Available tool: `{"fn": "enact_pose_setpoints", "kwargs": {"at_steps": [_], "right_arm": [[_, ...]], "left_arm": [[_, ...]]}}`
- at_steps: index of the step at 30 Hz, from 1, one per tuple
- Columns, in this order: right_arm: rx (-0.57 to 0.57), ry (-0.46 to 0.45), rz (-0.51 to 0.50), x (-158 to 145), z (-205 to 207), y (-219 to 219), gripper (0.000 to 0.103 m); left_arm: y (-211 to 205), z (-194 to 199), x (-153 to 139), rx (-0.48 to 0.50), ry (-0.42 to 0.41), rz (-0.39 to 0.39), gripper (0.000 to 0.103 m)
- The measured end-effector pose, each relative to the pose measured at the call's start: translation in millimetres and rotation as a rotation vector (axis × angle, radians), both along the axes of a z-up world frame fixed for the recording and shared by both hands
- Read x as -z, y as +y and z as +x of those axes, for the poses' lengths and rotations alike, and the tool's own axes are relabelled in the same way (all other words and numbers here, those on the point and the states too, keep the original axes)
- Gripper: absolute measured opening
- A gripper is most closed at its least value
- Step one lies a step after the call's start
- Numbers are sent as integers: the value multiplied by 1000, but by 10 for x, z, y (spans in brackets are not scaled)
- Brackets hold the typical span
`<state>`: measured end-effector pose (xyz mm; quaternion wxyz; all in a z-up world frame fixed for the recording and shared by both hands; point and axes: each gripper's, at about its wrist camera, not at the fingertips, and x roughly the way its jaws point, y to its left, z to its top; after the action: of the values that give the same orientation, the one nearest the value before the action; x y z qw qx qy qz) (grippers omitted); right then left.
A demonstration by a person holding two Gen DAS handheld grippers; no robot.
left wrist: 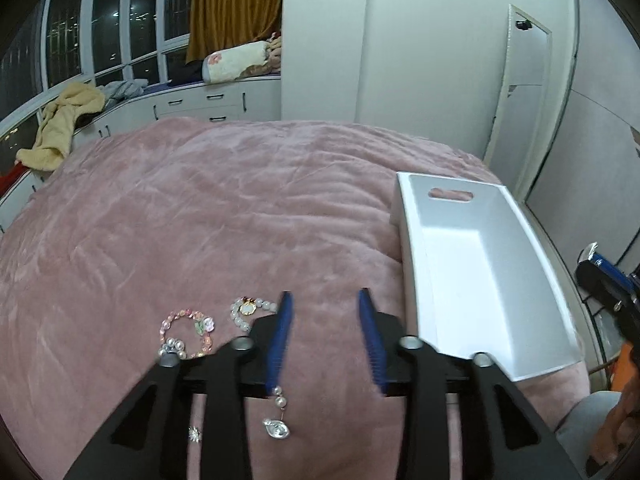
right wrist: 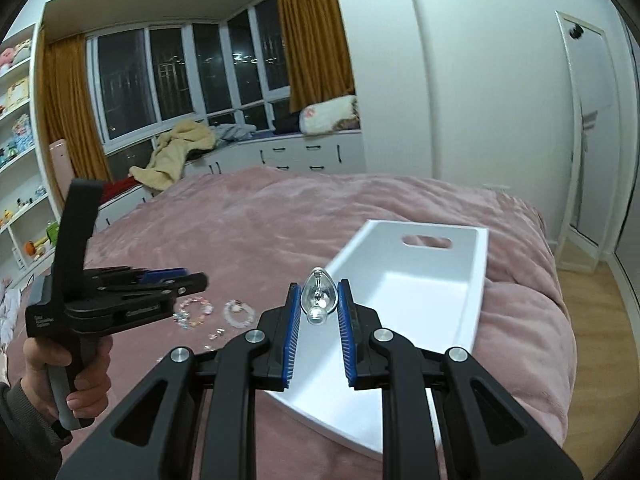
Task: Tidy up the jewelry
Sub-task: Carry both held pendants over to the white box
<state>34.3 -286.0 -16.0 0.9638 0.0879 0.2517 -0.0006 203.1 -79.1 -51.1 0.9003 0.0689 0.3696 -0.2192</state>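
In the left wrist view my left gripper (left wrist: 326, 312) stands open over the pink bedspread (left wrist: 224, 216), with nothing pressed between its blue pads. A pearl-and-silver drop earring (left wrist: 277, 428) hangs loose by the near end of the left pad. A pink bead bracelet (left wrist: 188, 332) and a pearl bracelet (left wrist: 248, 312) lie on the bed just left of the fingers. My right gripper (right wrist: 318, 292) is shut on a silver teardrop earring (right wrist: 316, 298), held over the near end of the white tray (right wrist: 420, 292). The tray (left wrist: 472, 264) looks bare inside.
A small star stud (left wrist: 195, 435) lies on the bed under the left gripper's frame. A hand (right wrist: 80, 380) holds the left gripper (right wrist: 176, 280) above the bracelets (right wrist: 196, 312). Window-seat drawers (left wrist: 208, 100) with clothes stand beyond the bed. Wooden floor (right wrist: 588, 304) shows at right.
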Motion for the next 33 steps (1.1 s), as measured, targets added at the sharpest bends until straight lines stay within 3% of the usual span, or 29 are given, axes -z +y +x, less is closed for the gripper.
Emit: {"fn": "enact_pose_setpoints", "kwargs": {"at_steps": [6,10,15,17,19,20,25,33], "right_arm": [[-7,24,34,102,79,-94,19],[-14,26,32,121,96,-77,19],[-12,37,37,127,150,-80,19],[-8,35,39,114,144,-80,19],[-3,35,43,121,142,-92,19],[-1,37,45,125,145,-98,19],[8,37,56,111,128,-104,19],[36,46,66,135,142,-157,19]], "left_arm": [[547,-2,596,-134,60,110,62],[942,-80,1084,-220,117,183,63],[1106,-47,1430,-246,173,215,49],[1108,-39,1458,-253,165,215,43],[1098,4,1451,-253,168,195,26],[1099,20,1444,-250,168,186,25],[1006,33,1318,-224,150,166,25],[605,14,838,-136,79,107,25]]}}
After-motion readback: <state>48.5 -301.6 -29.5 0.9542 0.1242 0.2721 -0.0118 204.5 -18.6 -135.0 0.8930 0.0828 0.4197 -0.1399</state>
